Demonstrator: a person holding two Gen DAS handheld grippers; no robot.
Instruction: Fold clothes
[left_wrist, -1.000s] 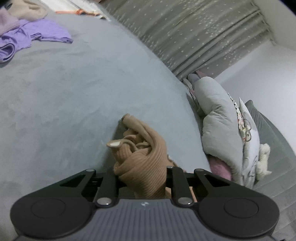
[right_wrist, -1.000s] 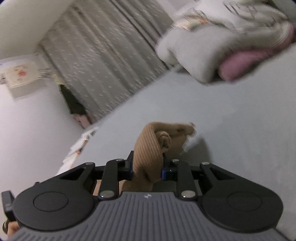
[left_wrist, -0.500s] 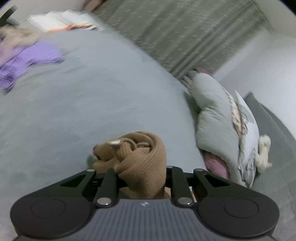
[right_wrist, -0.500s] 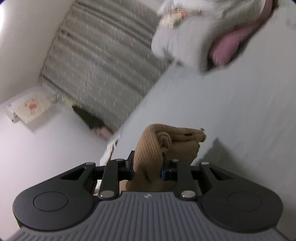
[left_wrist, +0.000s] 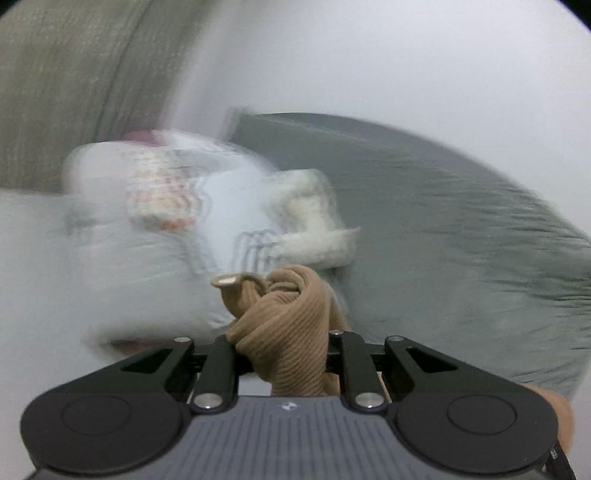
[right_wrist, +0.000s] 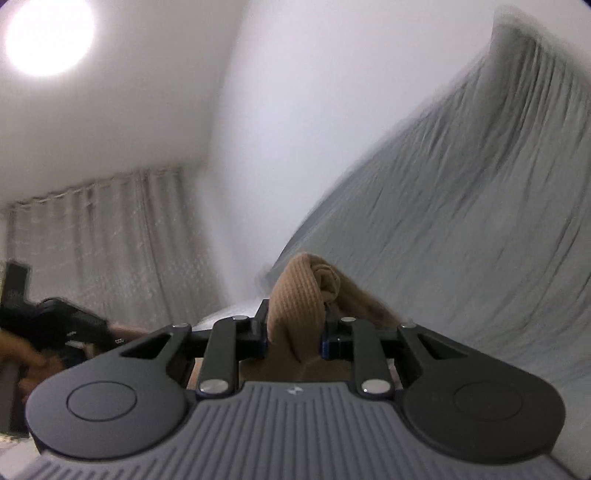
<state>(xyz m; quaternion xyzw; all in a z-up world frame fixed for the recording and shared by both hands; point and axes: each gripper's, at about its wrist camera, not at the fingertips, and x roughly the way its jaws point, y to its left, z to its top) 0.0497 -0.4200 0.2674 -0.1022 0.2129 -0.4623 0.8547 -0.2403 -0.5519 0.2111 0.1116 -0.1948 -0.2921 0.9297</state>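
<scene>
Tan ribbed knit — a soft brown garment (left_wrist: 286, 332) — is bunched between the fingers of both tools. The left gripper (left_wrist: 281, 341) is clamped on one wad of it, with a small pale tag (left_wrist: 227, 280) poking out at the front; the right gripper (right_wrist: 293, 334) is closed on another fold (right_wrist: 295, 306). The garment hangs in the air between the two hands, clear of the grey bedsheet (left_wrist: 461, 229), and both views are smeared by motion.

My reading is that the step in hand is the lift and shake-out: the piece is held at two points and carried up so it can hang open. The next move calls for drawing the two grips apart until the knit is taut, then lowering it flat onto the bare sheet, well clear of the heaped pale bedding (left_wrist: 147, 221).

No brand or writing is legible — the tag is too blurred, and only a small emblem (right_wrist: 294, 390) marks each tool's body.
</scene>
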